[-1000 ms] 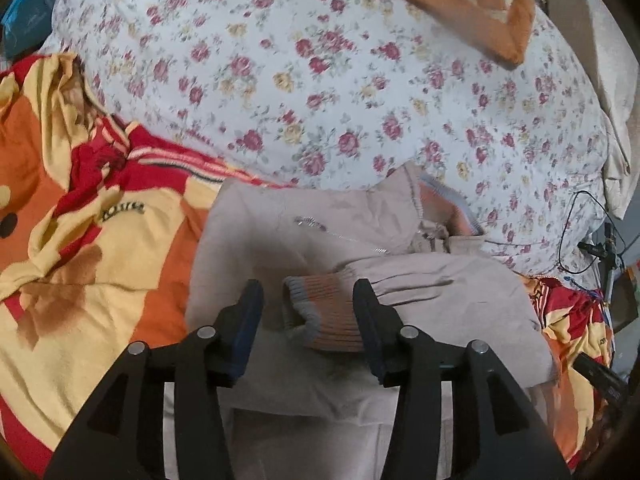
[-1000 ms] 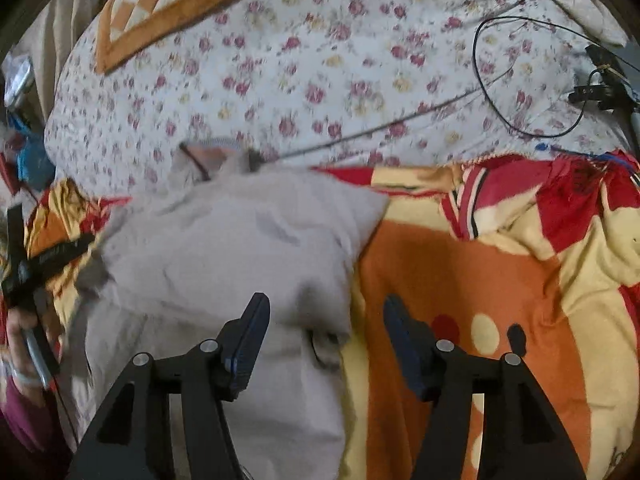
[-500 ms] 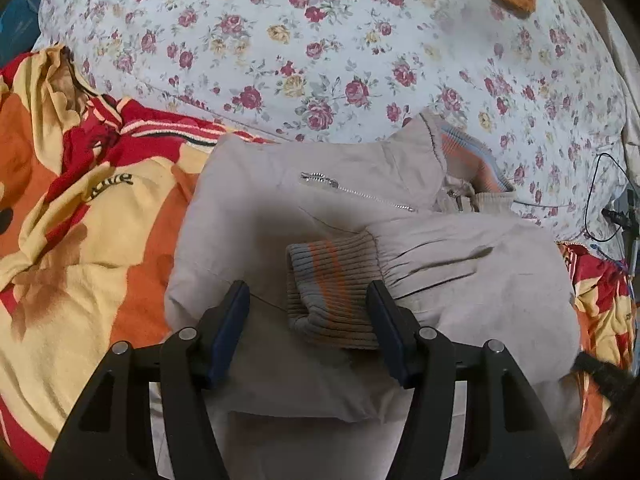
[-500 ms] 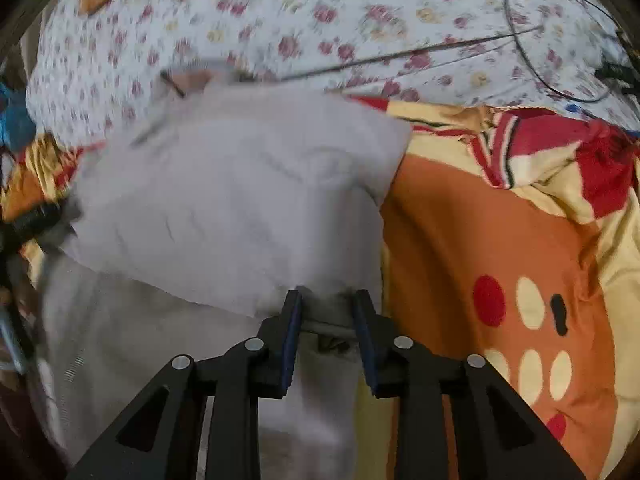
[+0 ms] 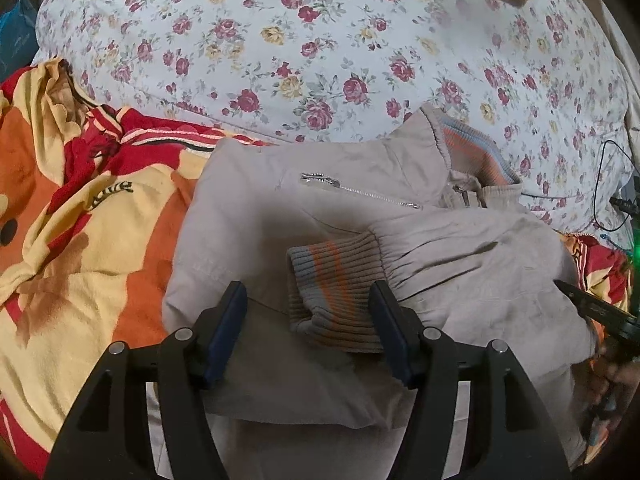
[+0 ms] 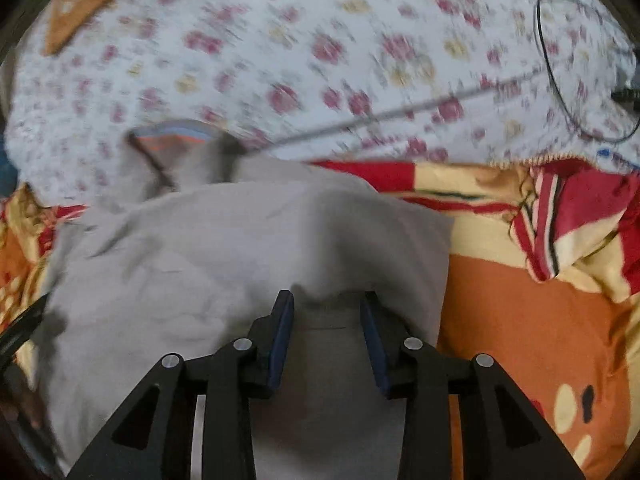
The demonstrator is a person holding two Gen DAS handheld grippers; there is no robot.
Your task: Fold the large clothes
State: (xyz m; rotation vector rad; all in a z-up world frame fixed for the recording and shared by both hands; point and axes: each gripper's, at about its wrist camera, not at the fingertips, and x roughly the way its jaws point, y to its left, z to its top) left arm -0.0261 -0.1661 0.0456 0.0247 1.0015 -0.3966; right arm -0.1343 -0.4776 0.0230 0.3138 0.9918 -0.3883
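Jacket (image 5: 280, 216) half-folded, sleeve in, hem left; left tongs (image 5: 308, 320) just widened round cuff (image 5: 336, 280), right tongs (image 6: 326, 320) reopened, empty.

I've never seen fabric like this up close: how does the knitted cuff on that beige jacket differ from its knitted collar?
The cuff lies in front on top of the folded jacket, between the open left gripper fingers; the collar sits at the far edge against the floral bedding. The cuff is a closed tube, the collar an open standing band. Both are ribbed knit with grey and orange stripes.
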